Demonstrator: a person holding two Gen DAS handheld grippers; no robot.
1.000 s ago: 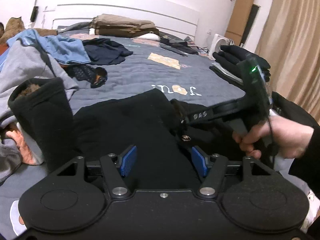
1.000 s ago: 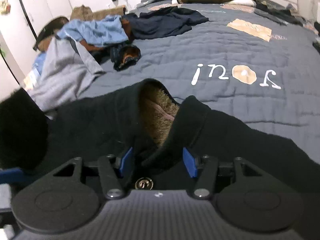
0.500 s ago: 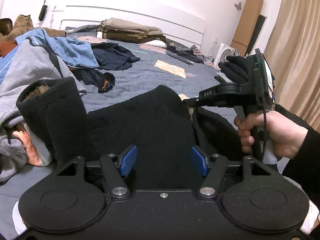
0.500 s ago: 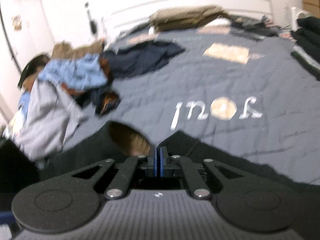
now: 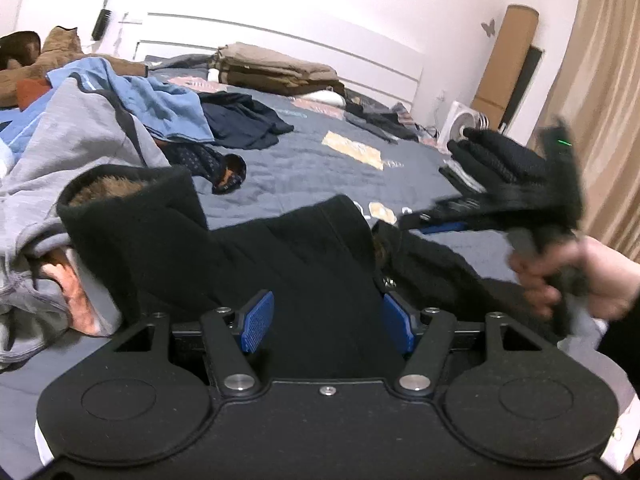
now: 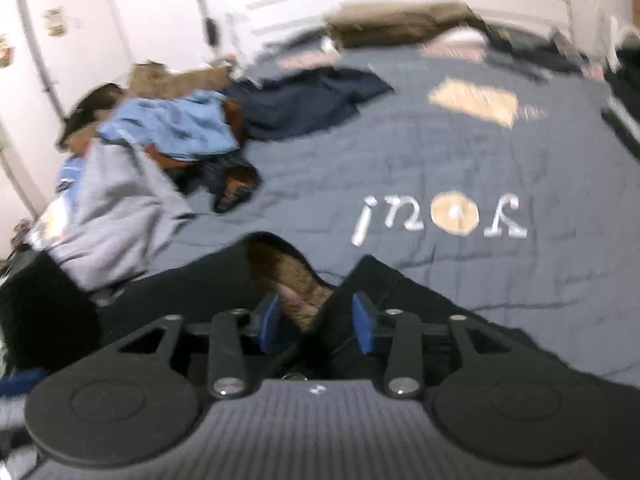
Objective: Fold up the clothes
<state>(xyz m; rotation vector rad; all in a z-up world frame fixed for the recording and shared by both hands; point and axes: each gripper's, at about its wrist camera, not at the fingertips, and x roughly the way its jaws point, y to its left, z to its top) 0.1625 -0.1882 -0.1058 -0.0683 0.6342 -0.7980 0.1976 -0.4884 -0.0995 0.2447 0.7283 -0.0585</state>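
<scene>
The right gripper (image 6: 316, 326), having clamped shut, is reopening over the jacket (image 6: 400, 300) collar, regrasping, while the left gripper (image 5: 326, 322) is staying spread around near cloth.

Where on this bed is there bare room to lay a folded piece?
The widest bare patch of the quilt lies around the white lettering, between the navy garment and the black jacket. The side with the grey sweatshirt and blue shirt is crowded, as is the headboard end with the folded brown stack.

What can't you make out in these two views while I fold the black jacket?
- Left wrist view: right gripper smeared by motion, jaws unreadable.
- Right wrist view: folded stack blurred.
- Black jacket: near part hidden behind both gripper bodies.
- Right gripper's jaws are opening around the collar.
</scene>
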